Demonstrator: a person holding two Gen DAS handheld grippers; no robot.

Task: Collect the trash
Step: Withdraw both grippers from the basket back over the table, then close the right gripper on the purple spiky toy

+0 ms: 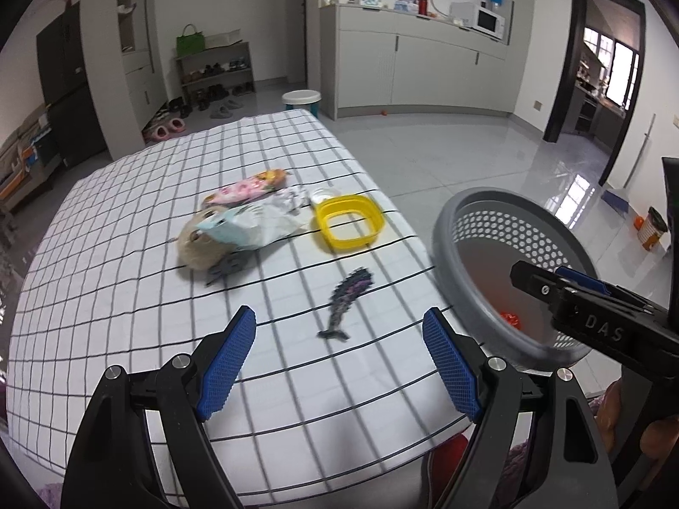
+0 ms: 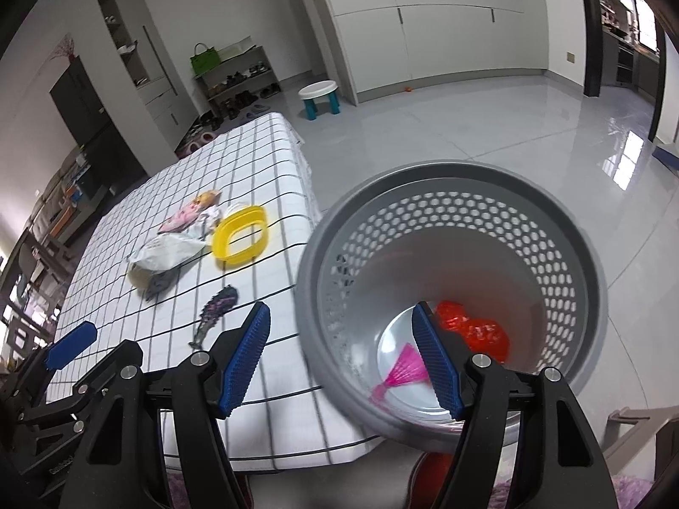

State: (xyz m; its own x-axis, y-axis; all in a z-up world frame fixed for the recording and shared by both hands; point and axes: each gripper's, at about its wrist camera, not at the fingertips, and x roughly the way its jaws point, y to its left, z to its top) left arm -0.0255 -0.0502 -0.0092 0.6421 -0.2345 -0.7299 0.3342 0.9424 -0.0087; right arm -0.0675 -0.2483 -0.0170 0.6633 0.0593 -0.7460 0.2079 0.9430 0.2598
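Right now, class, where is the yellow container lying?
In the left wrist view, the yellow container sits near the checked table's right edge, beside the crumpled wrappers, left of the grey basket.

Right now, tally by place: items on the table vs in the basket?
On the table: 5 – snack packet, white bag, plush toy, yellow ring, feather toy.
In the basket: 2 – red wrapper, pink fan.
Total: 7
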